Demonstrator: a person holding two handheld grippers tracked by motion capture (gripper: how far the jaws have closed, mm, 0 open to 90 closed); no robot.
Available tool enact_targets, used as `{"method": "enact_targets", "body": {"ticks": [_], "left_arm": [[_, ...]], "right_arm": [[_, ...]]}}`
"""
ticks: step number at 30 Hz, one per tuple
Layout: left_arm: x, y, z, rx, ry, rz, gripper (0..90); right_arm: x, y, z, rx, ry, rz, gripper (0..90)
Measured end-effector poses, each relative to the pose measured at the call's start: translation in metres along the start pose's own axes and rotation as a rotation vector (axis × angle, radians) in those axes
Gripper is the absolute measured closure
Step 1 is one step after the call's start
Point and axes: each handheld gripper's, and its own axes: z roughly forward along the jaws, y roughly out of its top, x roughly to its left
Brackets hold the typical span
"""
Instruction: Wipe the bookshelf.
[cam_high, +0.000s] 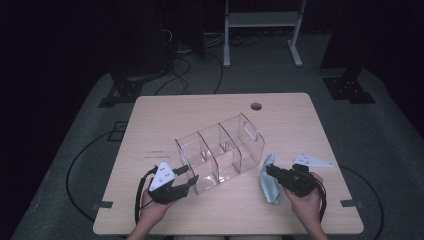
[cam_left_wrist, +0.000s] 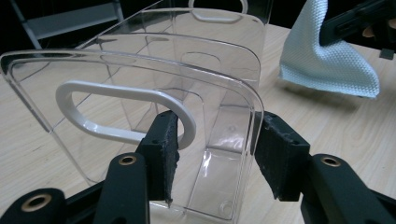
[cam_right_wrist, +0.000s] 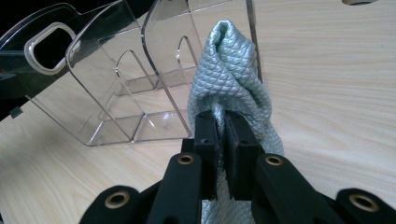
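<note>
Dark floor and cables ring a pale wooden table (cam_high: 165, 112), lit from above. On it, near the middle, lies a clear plastic organizer (cam_high: 220, 150), tipped on its side so its three compartments open toward the near left; it runs from near left to far right, with a handle cut-out at each end.

At the near left, the left gripper (cam_high: 187, 182) has its jaws astride the organizer's near end wall. In the left gripper view one pad (cam_left_wrist: 164, 144) sits against the wall just under the white-rimmed handle slot (cam_left_wrist: 126, 114), while the other stands at the wall's outer edge; whether both pads truly press the plastic cannot be told, so this looks like a brace being set rather than a firm clamp.

At the near right, the right gripper (cam_high: 272, 172) is pinching a pale blue cloth (cam_right_wrist: 231, 79), jaws pressed together on a fold that stands up just beside the organizer's far end wall. In the high view the cloth hangs down to the table.

Judged from this, the work is wiping the organizer, and it is at the start: cloth gathered, organizer steadied. Left to do: bring the cloth onto the walls and dividers and rub them.
</note>
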Motion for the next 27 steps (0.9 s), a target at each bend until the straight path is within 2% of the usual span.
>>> {"method": "enact_targets", "body": {"ticks": [4,9,10,15,19,20,27], "left_arm": [[0.007,0.0,0.002,0.0,-0.007,-0.002,52.1],[0.015,0.001,0.004,0.0,0.011,-0.013,53.0],[0.021,0.001,0.005,0.002,0.016,-0.021,52.9],[0.029,0.002,0.007,0.01,0.029,-0.017,55.6],[0.036,0.003,0.01,0.01,0.036,-0.032,57.5],[0.04,0.003,0.012,0.006,0.027,-0.053,57.9],[0.053,0.001,0.018,-0.008,0.042,-0.092,61.3]], "right_arm": [[-0.001,0.0,0.0,0.002,-0.002,-0.001,83.7],[-0.002,0.0,0.001,0.002,-0.005,0.002,83.7],[-0.002,0.0,0.001,0.003,-0.007,0.004,83.6],[-0.001,0.003,0.005,0.008,-0.023,-0.023,83.7],[-0.001,0.007,0.012,0.01,-0.024,-0.031,83.7],[0.0,0.008,0.013,0.013,-0.026,-0.035,83.7],[-0.001,0.016,0.025,0.022,-0.038,-0.042,83.7]]}}
